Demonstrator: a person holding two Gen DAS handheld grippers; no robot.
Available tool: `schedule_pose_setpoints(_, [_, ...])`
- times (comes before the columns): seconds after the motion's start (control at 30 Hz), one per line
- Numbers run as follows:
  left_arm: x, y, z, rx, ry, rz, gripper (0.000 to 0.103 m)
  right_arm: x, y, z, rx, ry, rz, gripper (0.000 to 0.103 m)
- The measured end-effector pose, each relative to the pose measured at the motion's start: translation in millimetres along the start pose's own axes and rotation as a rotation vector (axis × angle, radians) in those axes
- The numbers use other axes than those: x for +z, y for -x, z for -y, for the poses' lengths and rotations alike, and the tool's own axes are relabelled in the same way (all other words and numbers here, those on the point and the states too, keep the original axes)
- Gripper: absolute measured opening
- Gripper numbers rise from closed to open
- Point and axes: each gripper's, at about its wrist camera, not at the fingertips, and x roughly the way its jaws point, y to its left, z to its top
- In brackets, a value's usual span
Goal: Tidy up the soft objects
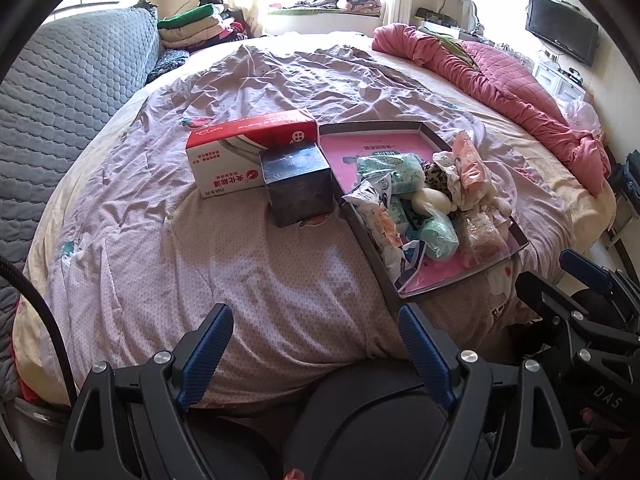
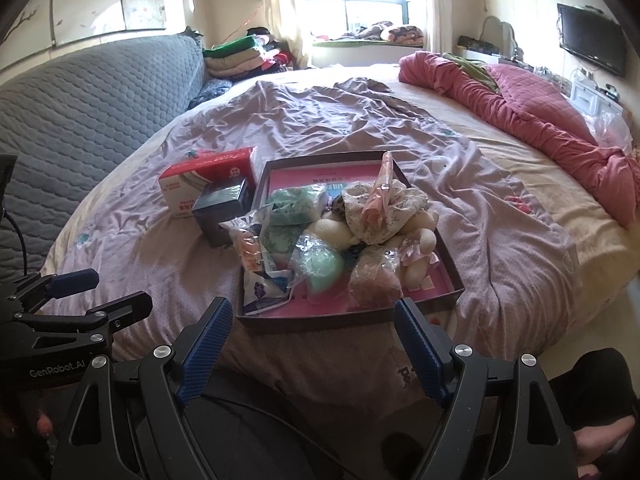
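While both grippers hover low over the near edge of a bed (image 1: 280, 92), each stands wide apart and holds nothing: the left gripper (image 1: 316, 344) and the right gripper (image 2: 314, 338). Soft items (image 2: 340, 232), bagged cloths and a plush toy, lie heaped in a shallow pink-floored tray (image 2: 448, 268) on the bed. Just left of the tray sit a dark box (image 1: 300, 188) and a red-and-white carton (image 1: 240, 152), touching each other.
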Motion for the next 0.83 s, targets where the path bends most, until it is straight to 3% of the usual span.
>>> schedule_pose_setpoints(0.83, [-1.9, -10.1, -1.8, 0.01, -0.006, -0.026, 0.084, 1.6, -3.2, -0.4, -0.012, -0.002, -0.002, 0.084])
